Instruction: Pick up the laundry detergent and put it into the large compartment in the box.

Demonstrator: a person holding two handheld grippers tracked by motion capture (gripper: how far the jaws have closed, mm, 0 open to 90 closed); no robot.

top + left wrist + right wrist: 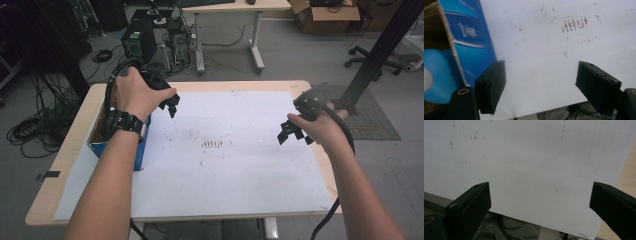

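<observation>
Forearms, 2, enter from the bottom edge of the high view; the left one wears a black wristwatch (126, 123). Left gripper (170, 104): upper left of the high view, at the near edge of the white sheet (240, 170), just beside the blue box; in its own view the 2 black jaws stand apart with bare paper between them, nothing held. Right gripper (294, 133): right of centre in the high view, above the sheet's right side, well apart from the left one; its own view shows both jaws spread wide over blank paper, nothing between them. Blue box (120, 150): open-topped cardboard carton at the left side of the table, partly hidden under the left forearm in the high view; in the left gripper view it fills the upper left, printed side wall facing the sheet, a round blue object (436, 75) with a pale centre inside it, what it is I cannot tell. White sheet: covers most of the wooden table (75, 135), marked with small dark smudges (212, 144) near its centre. Background, upper part of the high view: computer towers (137, 42), loose cables on the floor, a second desk (235, 7), a cardboard carton (325, 15) at upper right.
</observation>
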